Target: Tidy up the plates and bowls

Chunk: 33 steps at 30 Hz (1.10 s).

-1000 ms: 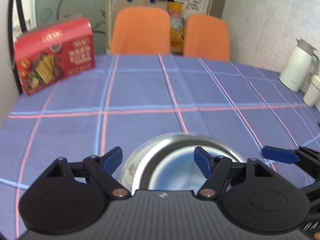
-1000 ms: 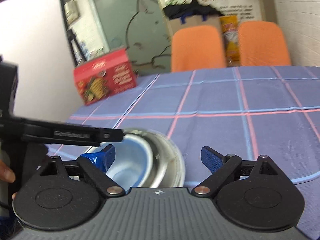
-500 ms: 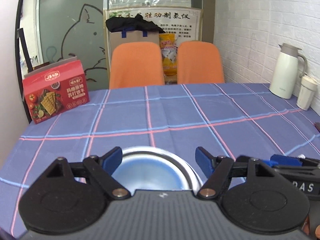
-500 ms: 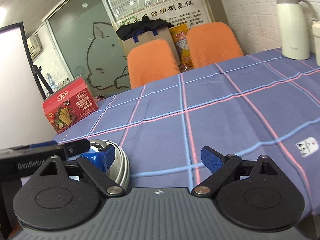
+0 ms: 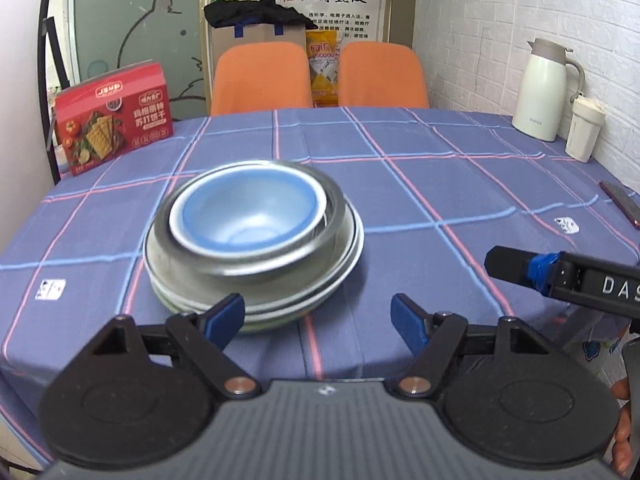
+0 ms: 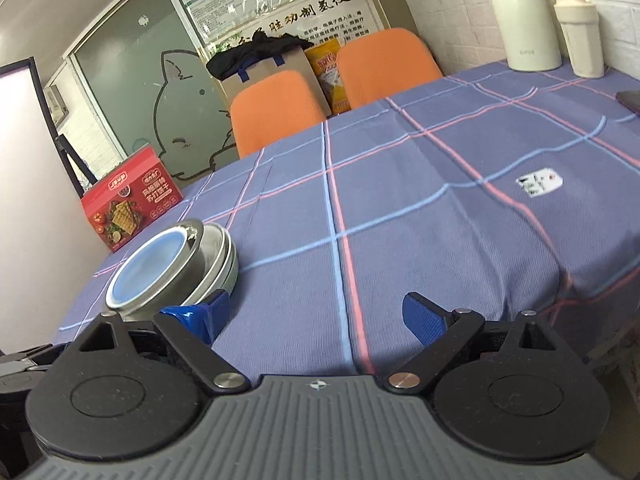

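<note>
A blue-lined bowl (image 5: pixel 248 210) sits nested in a steel bowl (image 5: pixel 260 264), and both rest on a stack of plates (image 5: pixel 280 304) near the table's front left. My left gripper (image 5: pixel 318 318) is open and empty, just short of the stack's near edge. The same stack (image 6: pixel 176 268) appears at the left of the right wrist view. My right gripper (image 6: pixel 316 316) is open and empty, to the right of the stack and apart from it. One of its fingers (image 5: pixel 520 268) shows at the right of the left wrist view.
A red cracker box (image 5: pixel 114 116) stands at the back left of the blue plaid table (image 5: pixel 420 184). A white thermos (image 5: pixel 546 88) and a cup (image 5: pixel 584 128) stand at the back right. Two orange chairs (image 5: pixel 320 74) are behind the table. A dark flat object (image 5: pixel 620 200) lies at the right edge.
Both grippers have pulled back toward the front edge and away from the stack. The bowls and plates, earlier right under the fingers, now stand free on the table.
</note>
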Each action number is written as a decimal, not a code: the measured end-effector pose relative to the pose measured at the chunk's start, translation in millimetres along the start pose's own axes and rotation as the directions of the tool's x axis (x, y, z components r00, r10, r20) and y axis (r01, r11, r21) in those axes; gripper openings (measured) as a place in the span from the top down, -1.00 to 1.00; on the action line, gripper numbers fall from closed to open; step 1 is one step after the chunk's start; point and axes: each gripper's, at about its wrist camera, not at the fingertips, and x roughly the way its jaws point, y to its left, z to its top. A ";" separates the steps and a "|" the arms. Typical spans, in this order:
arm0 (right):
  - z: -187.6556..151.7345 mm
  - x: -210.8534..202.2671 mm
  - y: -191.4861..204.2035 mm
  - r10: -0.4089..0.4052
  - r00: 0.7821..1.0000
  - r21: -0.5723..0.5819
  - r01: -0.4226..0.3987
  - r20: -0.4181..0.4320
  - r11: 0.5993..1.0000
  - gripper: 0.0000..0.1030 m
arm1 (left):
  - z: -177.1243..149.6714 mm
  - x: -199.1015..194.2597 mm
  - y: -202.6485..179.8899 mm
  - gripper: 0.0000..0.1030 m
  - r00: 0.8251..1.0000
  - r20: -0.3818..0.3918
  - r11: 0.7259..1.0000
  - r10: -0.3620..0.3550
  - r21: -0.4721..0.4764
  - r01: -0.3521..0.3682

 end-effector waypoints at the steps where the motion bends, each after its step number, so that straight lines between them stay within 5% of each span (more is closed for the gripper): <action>1: -2.1 -1.4 0.7 0.005 1.000 0.000 -0.005 -0.001 1.000 -0.57 | -3.2 -1.7 0.3 -0.43 1.000 0.000 1.000 0.005 -0.002 -0.005; 17: -15.7 -4.8 8.1 0.015 0.999 -0.034 -0.016 -0.045 0.999 -0.57 | -16.3 -7.2 2.4 -0.43 1.000 0.008 1.000 0.025 -0.011 -0.025; 33: -21.0 6.8 15.2 -0.081 0.993 -0.125 0.070 -0.082 0.990 -0.57 | -16.5 -3.5 1.9 -0.43 1.000 0.003 1.000 0.017 -0.005 -0.017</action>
